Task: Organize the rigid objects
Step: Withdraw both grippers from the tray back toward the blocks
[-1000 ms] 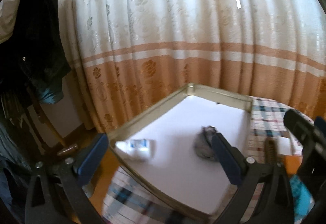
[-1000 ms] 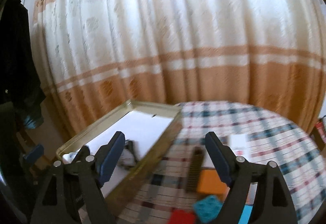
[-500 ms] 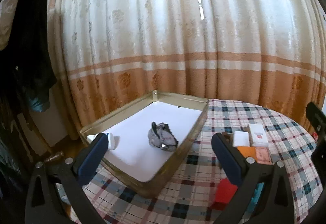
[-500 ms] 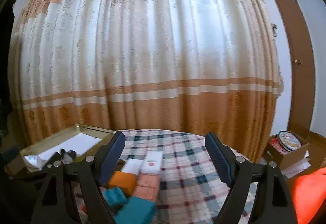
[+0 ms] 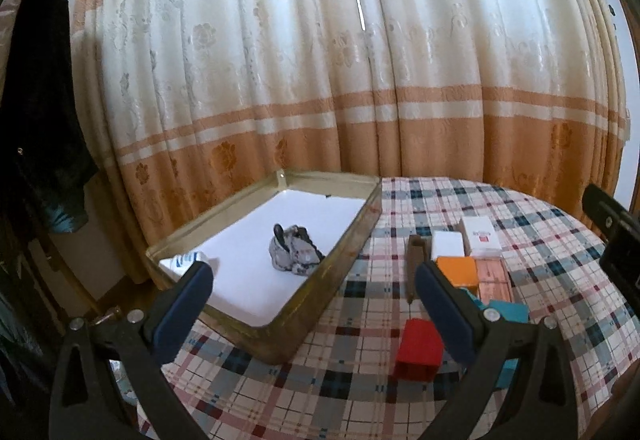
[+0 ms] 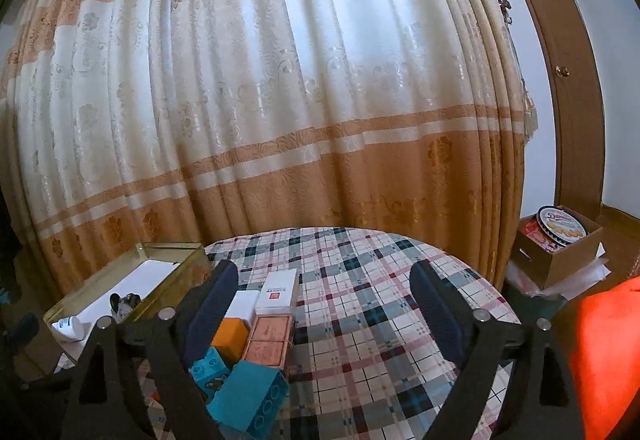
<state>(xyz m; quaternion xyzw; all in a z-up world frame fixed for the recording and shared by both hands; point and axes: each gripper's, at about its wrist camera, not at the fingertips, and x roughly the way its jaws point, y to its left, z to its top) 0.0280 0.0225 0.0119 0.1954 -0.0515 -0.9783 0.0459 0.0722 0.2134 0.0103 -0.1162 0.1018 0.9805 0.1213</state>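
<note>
While the left gripper (image 5: 312, 292) hangs spread wide with nothing between its blue pads, it looks down over a shallow gold-coloured metal tray (image 5: 352, 236) lined with white paper, set on a round table under a plaid tablecloth (image 5: 344, 396). Inside the tray lie a crumpled grey-and-black lump (image 5: 294, 254) near the middle and a white tube with blue print (image 5: 186, 260) at the near corner. Just right of the tray, on the cloth, sit a dark brown comb-like bar (image 5: 412, 264), a white box (image 5: 447, 244), an orange block (image 5: 458, 272), a copper-pink box (image 5: 493, 278) and a red block (image 5: 418, 350). The right gripper (image 6: 322, 310) is empty too, its jaws opening above the cloth, with two teal toy bricks (image 6: 250, 396) at its left finger. An orange-and-cream floral curtain (image 6: 260, 99) hangs behind.
</note>
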